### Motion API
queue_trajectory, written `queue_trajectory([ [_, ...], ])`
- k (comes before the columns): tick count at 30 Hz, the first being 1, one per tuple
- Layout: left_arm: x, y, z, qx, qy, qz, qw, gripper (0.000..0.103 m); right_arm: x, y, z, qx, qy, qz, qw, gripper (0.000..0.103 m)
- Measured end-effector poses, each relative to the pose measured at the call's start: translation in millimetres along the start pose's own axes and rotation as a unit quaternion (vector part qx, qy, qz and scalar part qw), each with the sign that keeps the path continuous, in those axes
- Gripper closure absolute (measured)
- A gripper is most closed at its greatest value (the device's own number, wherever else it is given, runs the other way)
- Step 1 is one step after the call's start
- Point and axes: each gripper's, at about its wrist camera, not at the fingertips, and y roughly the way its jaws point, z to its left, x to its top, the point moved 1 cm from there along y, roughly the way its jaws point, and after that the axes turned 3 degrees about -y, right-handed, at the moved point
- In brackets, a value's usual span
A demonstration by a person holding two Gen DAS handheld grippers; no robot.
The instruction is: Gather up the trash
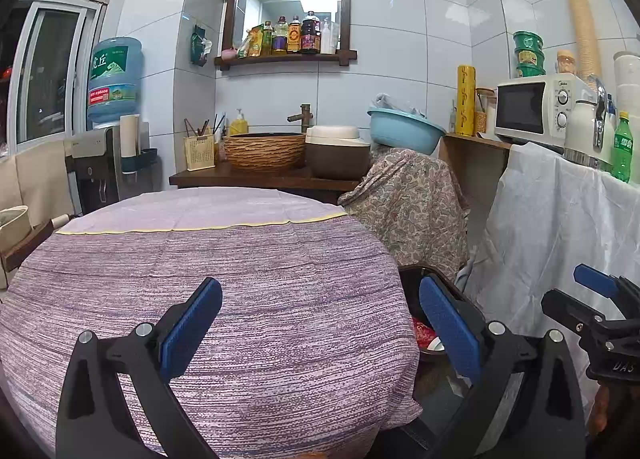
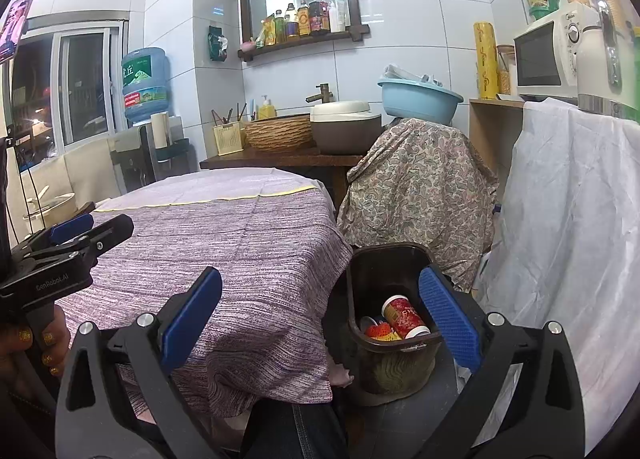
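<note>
Purple tablecloth (image 2: 224, 243) bare; bin (image 2: 390, 323) beside, holding cups (image 2: 404, 317)

A water jug (image 1: 115, 79), blue basin (image 1: 404, 129), microwave (image 1: 534, 109) and, seemingly, sauce bottles (image 1: 294, 35) line the walls.

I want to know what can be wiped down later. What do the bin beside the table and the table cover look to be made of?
The bin looks like dark brown plastic: smooth, thin moulded walls with a rolled rim and a dull sheen. The table cover looks like woven cloth, matte, in streaky purple and white threads, with creases and a soft drape over the edge; the fibre cannot be told.
</note>
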Motion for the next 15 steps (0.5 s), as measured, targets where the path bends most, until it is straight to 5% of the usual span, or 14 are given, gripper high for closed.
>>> queue_trajectory([
  [15, -0.9, -0.1, -2.3, -0.002, 0.005, -0.002, 1.0, 0.005, -0.3, 2.0, 0.2, 0.001, 0.0, 0.003, 1.0, 0.006],
])
